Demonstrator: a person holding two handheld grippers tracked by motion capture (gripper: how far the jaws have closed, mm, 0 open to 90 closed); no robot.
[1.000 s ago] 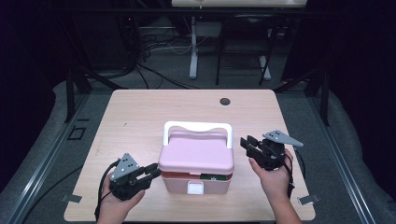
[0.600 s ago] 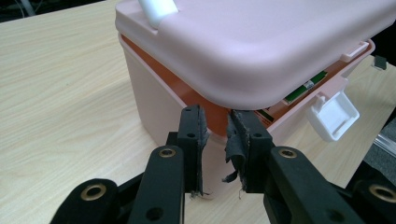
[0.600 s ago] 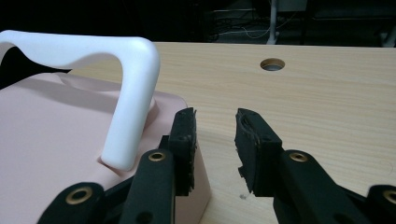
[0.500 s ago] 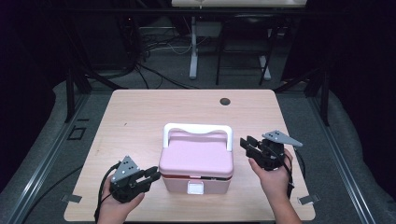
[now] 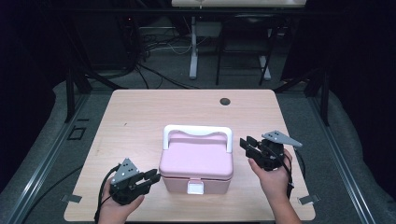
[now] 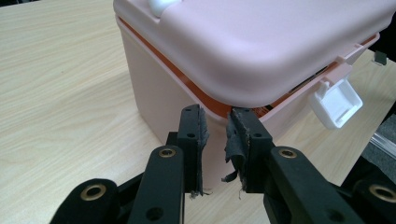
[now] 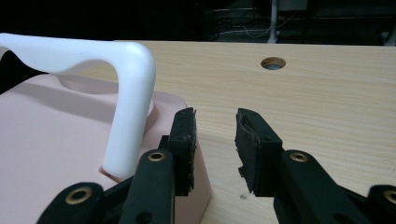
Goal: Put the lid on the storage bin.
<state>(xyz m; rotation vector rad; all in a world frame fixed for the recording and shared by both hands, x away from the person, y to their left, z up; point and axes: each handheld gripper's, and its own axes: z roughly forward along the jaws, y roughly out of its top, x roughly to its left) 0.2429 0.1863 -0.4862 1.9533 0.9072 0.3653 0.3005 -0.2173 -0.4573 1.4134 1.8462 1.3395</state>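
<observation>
A pink box (image 5: 196,158) with a white handle (image 5: 197,130) upright over its lid stands on the wooden table (image 5: 140,116). Its white latch (image 5: 195,187) on the front hangs unhooked. In the left gripper view the lid (image 6: 261,42) sits slightly raised, and an orange seam shows under its rim. My left gripper (image 5: 153,177) points at the box's front left corner, just below the lid rim. Its jaws (image 6: 217,116) stand a narrow gap apart with nothing between them. My right gripper (image 5: 246,145) hovers at the box's right side, open and empty (image 7: 215,116), beside the handle (image 7: 126,93).
A round cable hole (image 5: 225,101) lies in the table near its far edge. Dark floor, cables and table legs (image 5: 193,51) lie beyond. Bare wood runs behind the box and along both sides.
</observation>
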